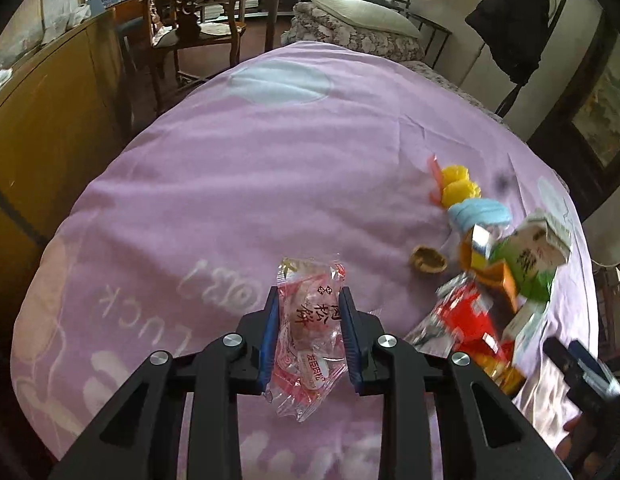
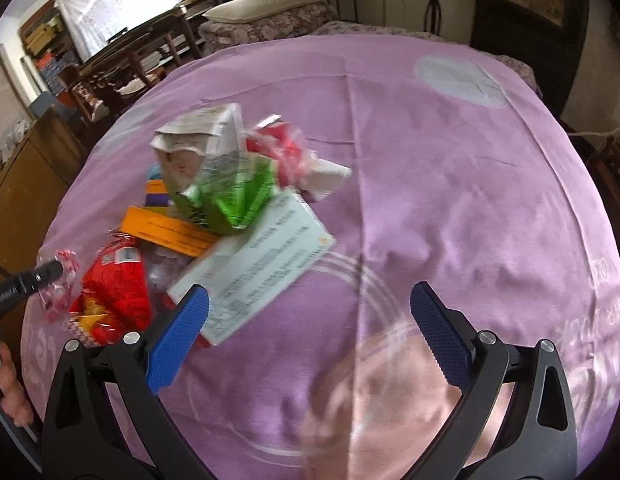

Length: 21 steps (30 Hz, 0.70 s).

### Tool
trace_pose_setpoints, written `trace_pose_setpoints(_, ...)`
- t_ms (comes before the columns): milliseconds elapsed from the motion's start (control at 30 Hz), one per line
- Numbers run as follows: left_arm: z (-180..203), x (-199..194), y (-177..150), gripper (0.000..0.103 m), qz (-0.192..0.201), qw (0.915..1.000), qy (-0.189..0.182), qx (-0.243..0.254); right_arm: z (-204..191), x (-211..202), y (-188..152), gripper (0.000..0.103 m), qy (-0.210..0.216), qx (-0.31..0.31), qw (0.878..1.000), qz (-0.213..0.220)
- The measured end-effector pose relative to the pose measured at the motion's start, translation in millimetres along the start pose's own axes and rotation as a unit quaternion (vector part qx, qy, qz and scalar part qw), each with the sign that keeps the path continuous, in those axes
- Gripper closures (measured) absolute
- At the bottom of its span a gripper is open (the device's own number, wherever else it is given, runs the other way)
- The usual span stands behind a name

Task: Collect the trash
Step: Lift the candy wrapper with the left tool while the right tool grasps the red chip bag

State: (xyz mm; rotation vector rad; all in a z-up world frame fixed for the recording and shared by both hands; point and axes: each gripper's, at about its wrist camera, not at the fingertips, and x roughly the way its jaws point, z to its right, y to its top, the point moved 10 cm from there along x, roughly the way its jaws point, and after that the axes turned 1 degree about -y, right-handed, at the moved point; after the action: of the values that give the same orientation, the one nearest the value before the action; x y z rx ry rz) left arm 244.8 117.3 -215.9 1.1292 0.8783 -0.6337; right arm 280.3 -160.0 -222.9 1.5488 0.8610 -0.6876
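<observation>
left gripper jaws clenched on clear pink snack wrapper, lifted above bed. right gripper jaws spread, empty, near trash pile. pile gathered mid-bed; yellow cups, nutshell lie apart, no bin seen. early.
</observation>
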Motion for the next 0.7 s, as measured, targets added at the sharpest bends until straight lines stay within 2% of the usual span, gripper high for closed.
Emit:
trace_pose_setpoints(167,-15,-8,-15,0.074,-0.002,1.0000,0.002,-0.005,-50,-29,0,0.006,0.065,-0.078,0.994,0.034)
trace_pose_setpoints(267,-25,-10,-22,0.074,-0.006,0.9999,0.004,-0.009,-81,-35,-10,0.006,0.108,-0.126,0.986,0.027)
trace_pose_setpoints(500,-44,-22,-38,0.074,-0.009,0.9998,0.011,-0.014,-119,-22,-36,0.006,0.098,-0.205,0.974,0.005)
trace_pose_setpoints(567,-49,-24,-43,0.074,-0.012,0.9998,0.009,-0.017,-127,-19,-38,0.009,0.088,-0.221,0.971,0.007)
trace_pose_setpoints(667,-56,-30,-52,0.074,-0.015,0.9996,0.010,-0.021,-131,-11,-38,0.021,0.070,-0.233,0.970,0.005)
trace_pose_setpoints(700,-57,-32,-54,0.074,-0.015,0.9996,0.010,-0.020,-132,-8,-40,0.031,0.068,-0.235,0.970,-0.001)
